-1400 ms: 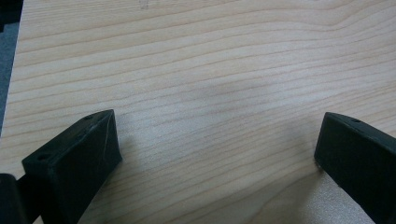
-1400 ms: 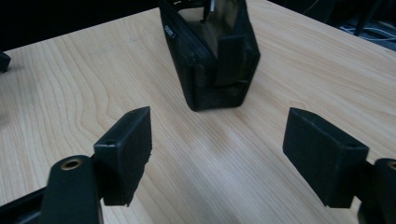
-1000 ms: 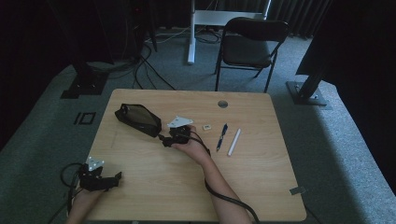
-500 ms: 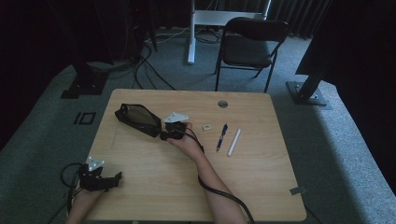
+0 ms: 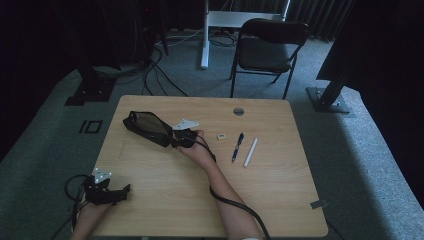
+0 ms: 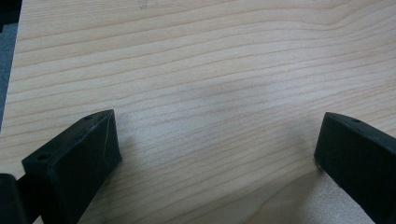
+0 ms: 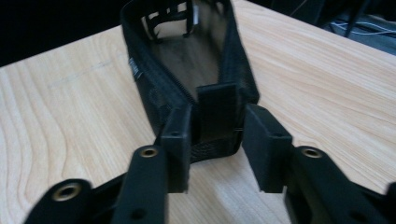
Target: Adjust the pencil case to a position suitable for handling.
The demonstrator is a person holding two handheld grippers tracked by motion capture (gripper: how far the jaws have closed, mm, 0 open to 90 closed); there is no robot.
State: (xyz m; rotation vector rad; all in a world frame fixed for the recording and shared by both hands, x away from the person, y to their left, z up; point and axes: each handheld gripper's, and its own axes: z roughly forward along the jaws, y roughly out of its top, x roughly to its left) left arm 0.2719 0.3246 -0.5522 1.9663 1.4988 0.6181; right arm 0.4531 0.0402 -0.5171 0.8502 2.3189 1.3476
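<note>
Right claw (image 7: 215, 140) sits at the near end of the black pencil case (image 5: 147, 128), its jaws having just been closing around that end with the case's black pull tab (image 7: 216, 109) between them; whether the pads already press on the fabric I cannot tell, as narrow gaps seem to remain on each side. From above, the right claw (image 5: 181, 138) meets the case near the middle of the wooden surface (image 5: 280, 200), with the case lying open-mouthed and angled toward the far left corner. Left claw (image 5: 111, 192) rests at the near left edge of the surface, released, its jaws spread wide over bare wood. A small eraser (image 5: 221, 136), a dark pen (image 5: 237, 146) and a white pen (image 5: 250, 152) lie just right of the hand.
</note>
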